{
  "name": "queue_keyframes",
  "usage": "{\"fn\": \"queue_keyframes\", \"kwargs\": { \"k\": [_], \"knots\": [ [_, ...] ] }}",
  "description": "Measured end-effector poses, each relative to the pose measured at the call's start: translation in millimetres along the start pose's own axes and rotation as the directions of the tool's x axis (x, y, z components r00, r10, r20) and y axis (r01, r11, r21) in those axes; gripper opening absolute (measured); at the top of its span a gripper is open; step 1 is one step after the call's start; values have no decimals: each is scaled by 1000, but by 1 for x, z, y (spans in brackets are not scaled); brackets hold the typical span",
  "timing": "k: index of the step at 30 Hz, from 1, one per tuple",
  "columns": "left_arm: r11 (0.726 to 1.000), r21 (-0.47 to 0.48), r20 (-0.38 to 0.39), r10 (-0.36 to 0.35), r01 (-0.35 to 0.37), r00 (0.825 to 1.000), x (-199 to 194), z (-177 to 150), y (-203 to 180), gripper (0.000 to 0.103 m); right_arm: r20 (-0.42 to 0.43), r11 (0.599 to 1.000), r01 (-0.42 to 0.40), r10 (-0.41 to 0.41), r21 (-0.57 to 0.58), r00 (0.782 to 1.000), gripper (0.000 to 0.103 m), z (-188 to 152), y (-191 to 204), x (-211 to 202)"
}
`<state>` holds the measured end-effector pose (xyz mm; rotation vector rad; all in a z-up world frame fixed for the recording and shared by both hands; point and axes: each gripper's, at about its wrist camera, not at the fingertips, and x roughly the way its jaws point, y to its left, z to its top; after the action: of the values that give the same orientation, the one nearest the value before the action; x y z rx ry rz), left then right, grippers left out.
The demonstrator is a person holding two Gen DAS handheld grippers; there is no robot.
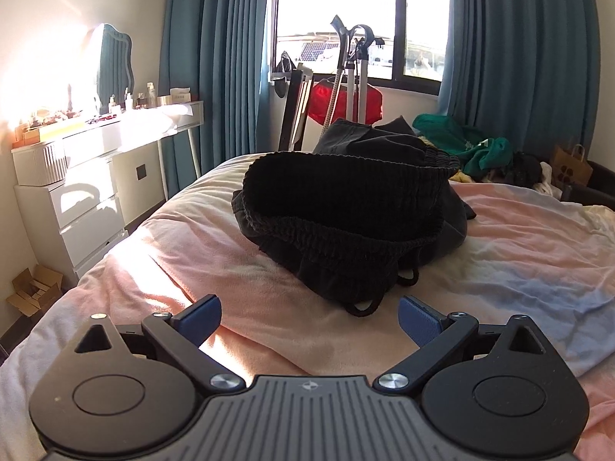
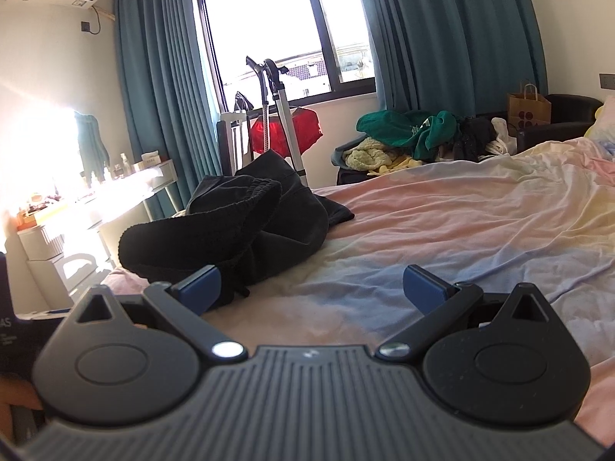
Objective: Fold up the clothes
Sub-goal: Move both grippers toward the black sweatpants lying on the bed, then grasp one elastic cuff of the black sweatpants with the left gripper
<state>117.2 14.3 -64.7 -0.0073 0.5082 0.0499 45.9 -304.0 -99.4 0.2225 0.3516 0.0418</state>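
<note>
— Sunlight floods the bedroom from the window, and the bed carries a crumpled black garment lying in a heap near its left edge. What could spoil the fold?

— Both tools are empty: the left tool has its blue pads spread apart just short of the drawstring loops, and the right tool gapes equally wide, the heap ahead to its left.

— So the risk?

— Probably pinching only a cord, or several bunched layers at once, so the garment lifts twisted, not flat.
</note>
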Motion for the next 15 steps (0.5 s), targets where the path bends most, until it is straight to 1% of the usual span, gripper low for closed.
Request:
{"fn": "queue_keyframes", "kwargs": {
  "k": [3,6,8,12,13,15],
  "knots": [
    [999,22,7,43,-43,999,34,13,5,97,-18,1000,6,-6,25,1000,103,-2,-10,6],
    [998,39,-1,44,-44,999,68,32,7,95,-64,996,13,-8,84,998,103,-3,-23,17],
    [995,77,10,64,-65,998,87,41,1,91,-85,993,25,-15,114,996,103,-4,-30,24],
    [976,193,64,90,-101,994,115,59,-15,92,-95,993,76,-68,91,993,103,-8,-39,38],
    [976,190,73,92,-104,993,121,62,-16,92,-104,992,82,-72,98,992,103,-9,-42,43],
    [992,102,87,69,-78,994,121,70,-10,87,-123,989,82,-67,123,990,103,-11,-46,50]
  ]
}}
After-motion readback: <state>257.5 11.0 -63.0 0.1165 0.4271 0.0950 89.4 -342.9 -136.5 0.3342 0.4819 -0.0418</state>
